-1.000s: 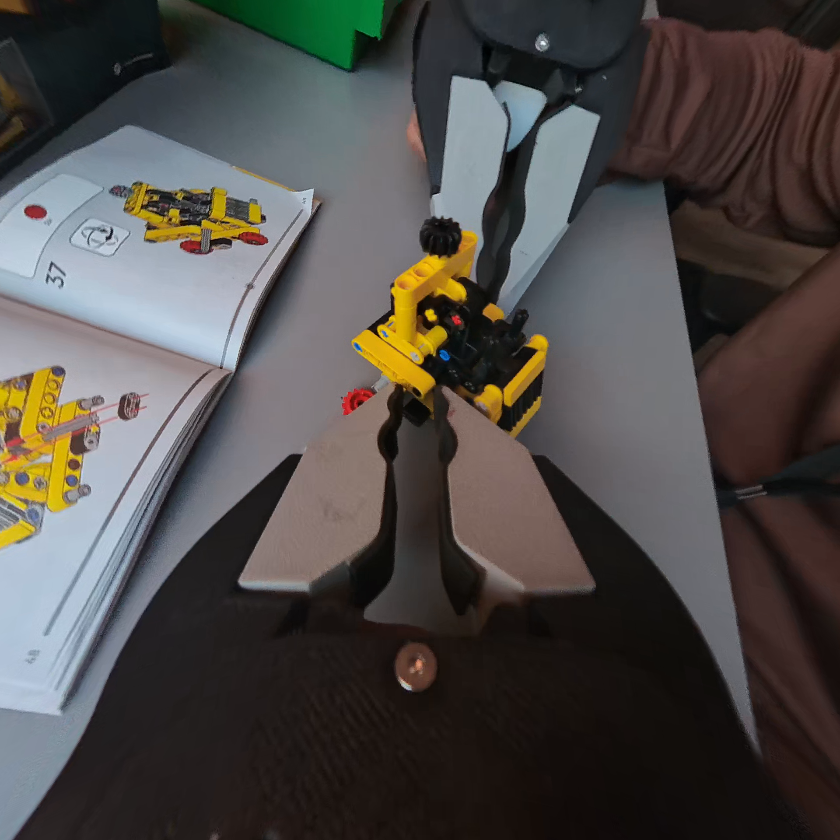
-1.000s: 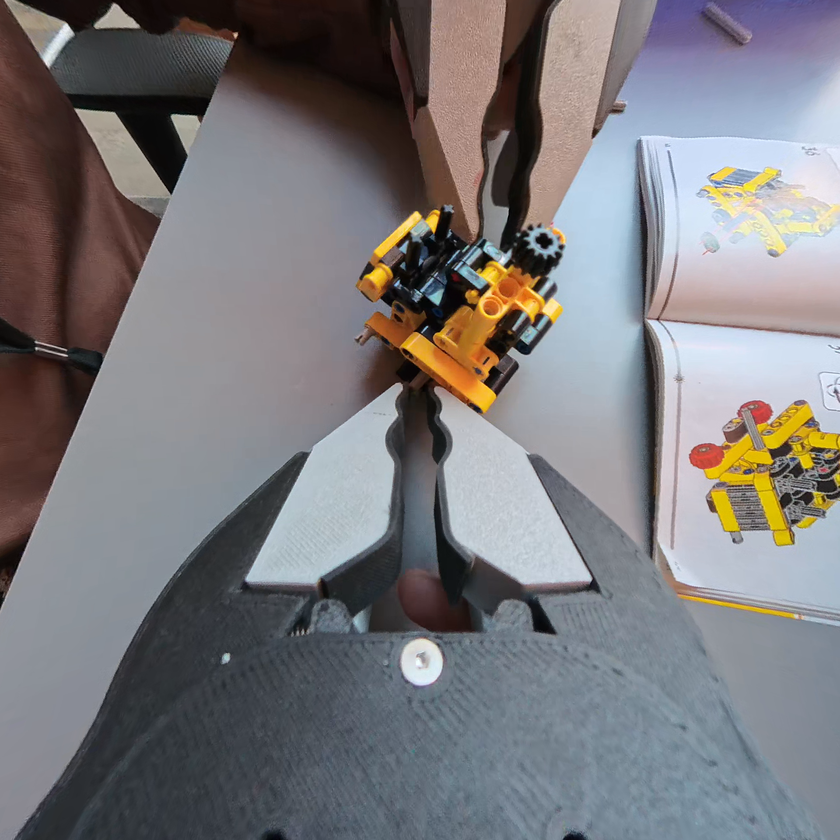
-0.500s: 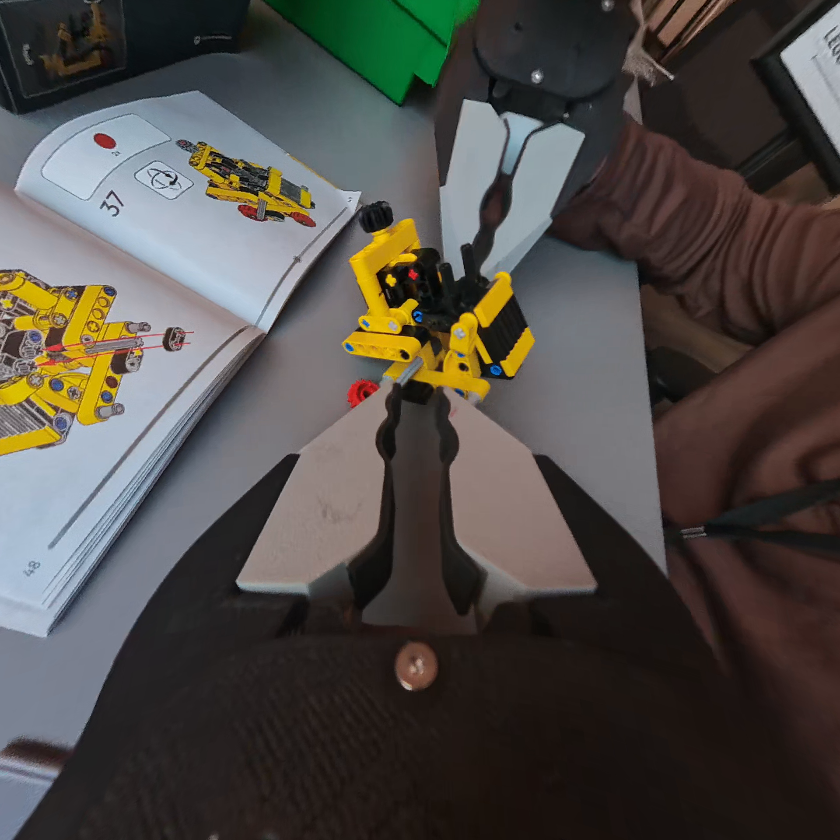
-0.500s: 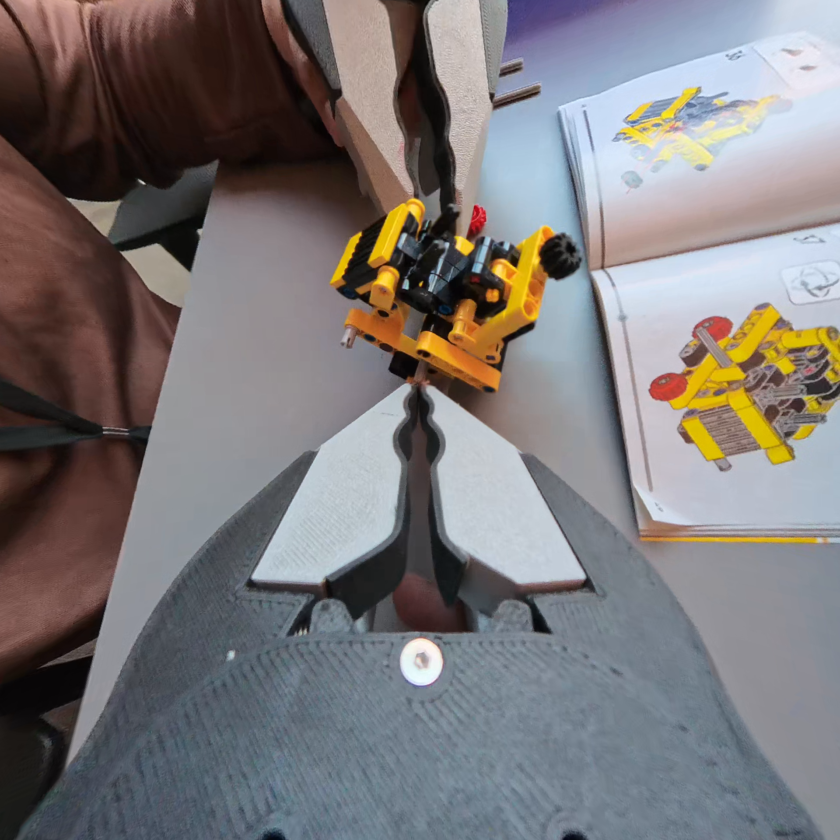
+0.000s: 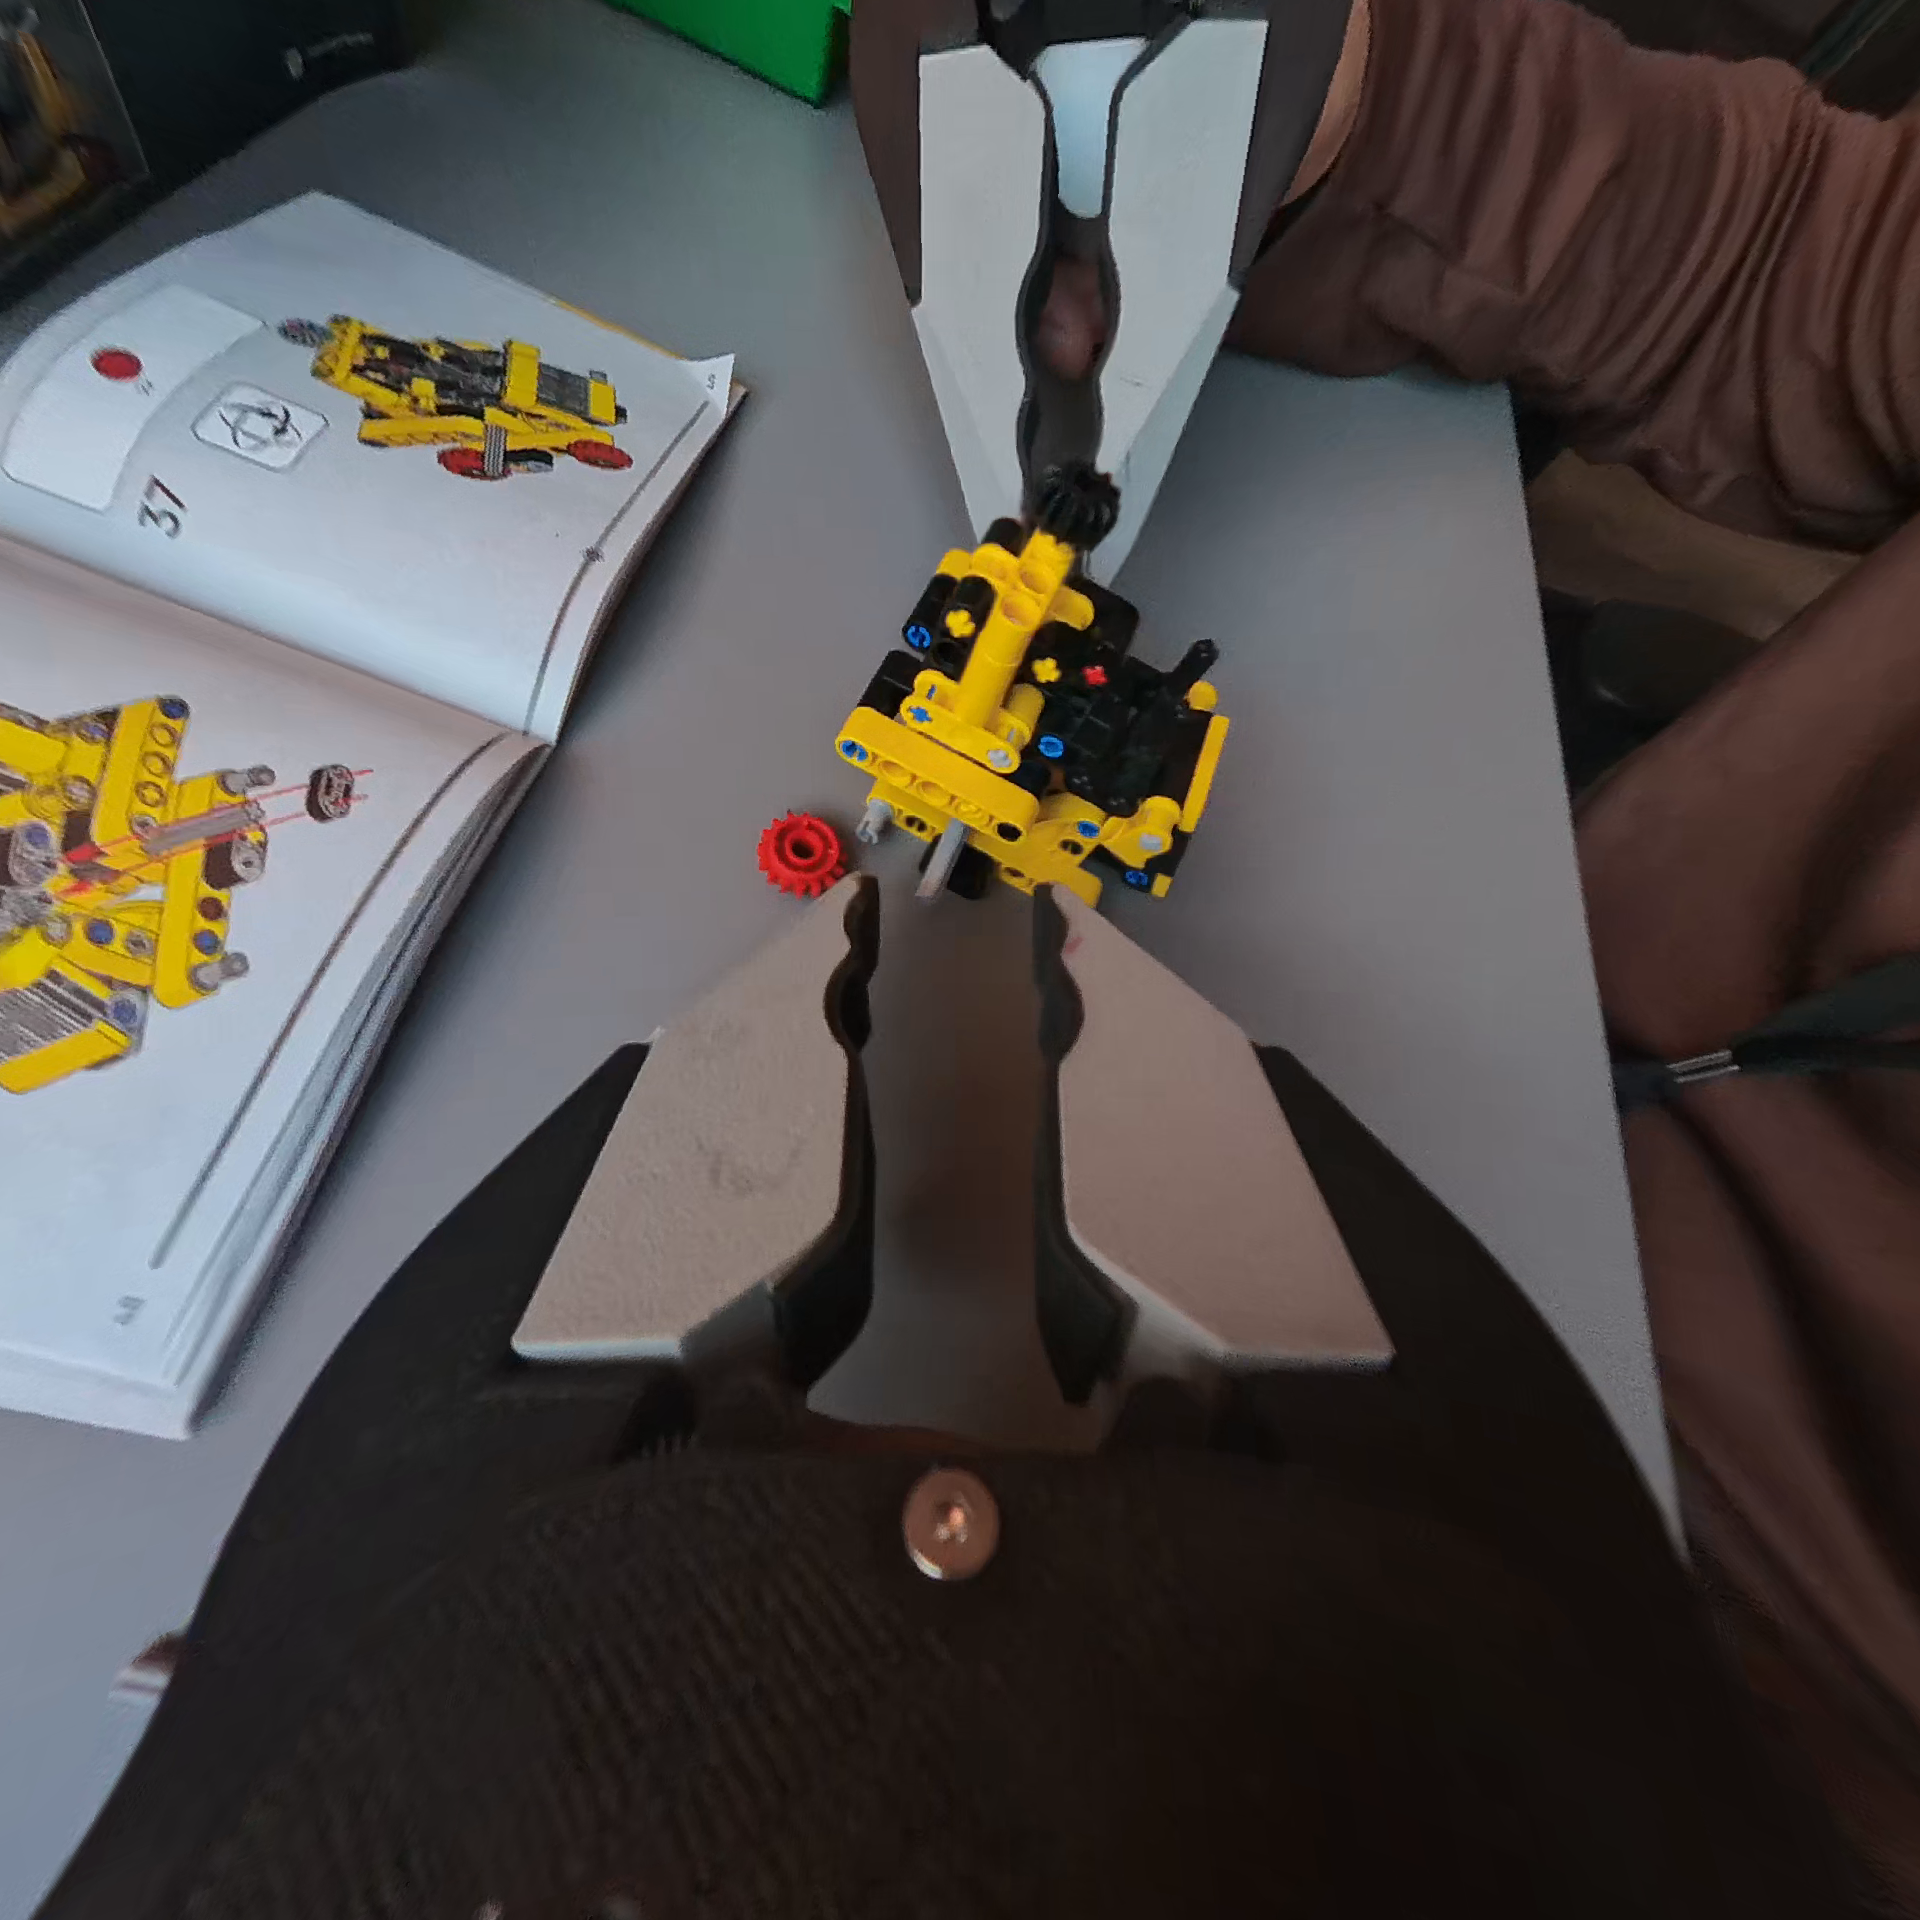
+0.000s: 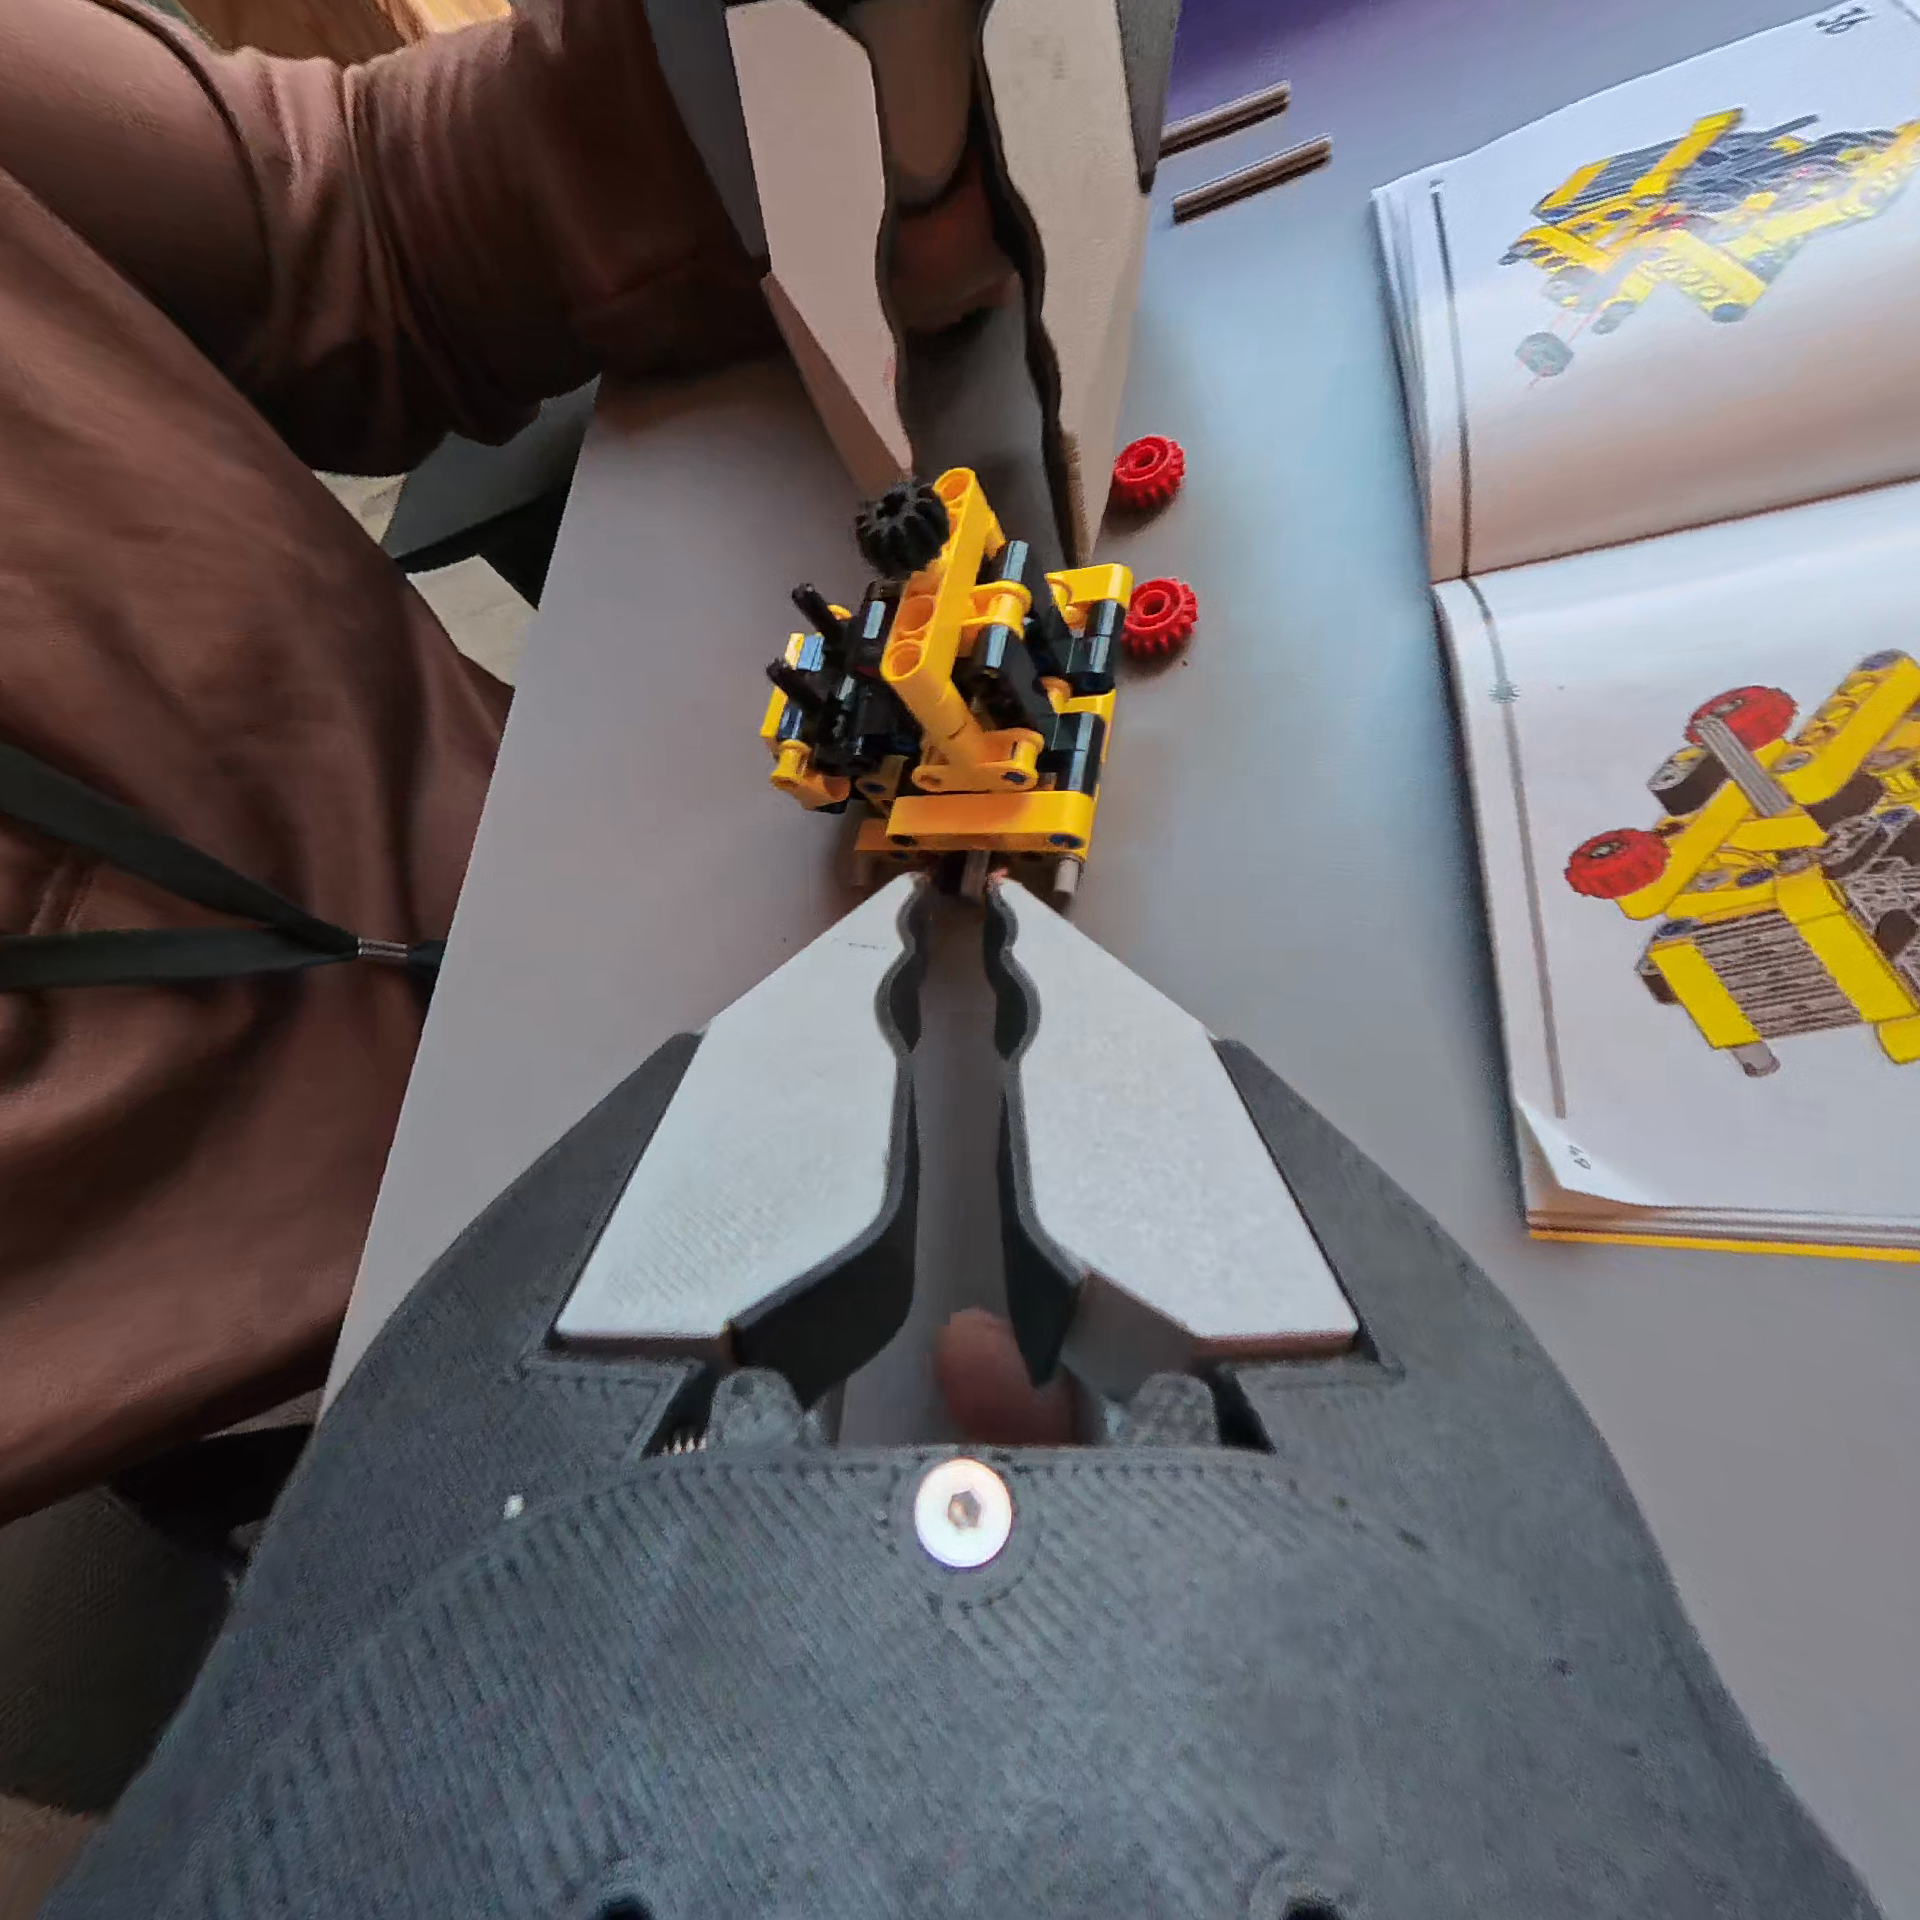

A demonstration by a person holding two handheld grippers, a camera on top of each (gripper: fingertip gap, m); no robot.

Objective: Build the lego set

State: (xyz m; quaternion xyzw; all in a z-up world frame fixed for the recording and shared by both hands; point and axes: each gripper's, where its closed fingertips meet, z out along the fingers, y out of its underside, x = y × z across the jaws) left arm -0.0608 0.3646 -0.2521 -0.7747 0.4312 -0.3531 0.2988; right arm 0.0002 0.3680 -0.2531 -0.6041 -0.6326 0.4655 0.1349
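Note:
The yellow and black lego model [image 5: 1029, 727] sits on the grey table [image 5: 675, 260] between my two grippers, its yellow arm topped by a black gear [image 5: 1075, 499]. My left gripper [image 5: 956, 899] is open, its tips just short of the model's near end. My right gripper [image 6: 956, 899] is shut on a short axle at the model's end [image 6: 987, 727]. A loose red gear [image 5: 800, 852] lies beside the left fingertip. In the right wrist view it [image 6: 1148, 471] lies by the left gripper [image 6: 992, 504], and a second red gear [image 6: 1158, 615] sits against the model.
An open instruction booklet [image 5: 312, 623] lies left of the model; it also shows in the right wrist view [image 6: 1662, 727]. Two dark axles [image 6: 1236, 145] lie behind it. A green box [image 5: 748, 42] and a black box [image 5: 156, 104] stand at the back. A brown sleeve [image 5: 1610, 260] and the table edge are close. My right fingertips sit around 7 cm from my left ones.
My left gripper has opened and let go of the model. The model has turned, so its upright arm and black gear now point another way. My right gripper still holds it.

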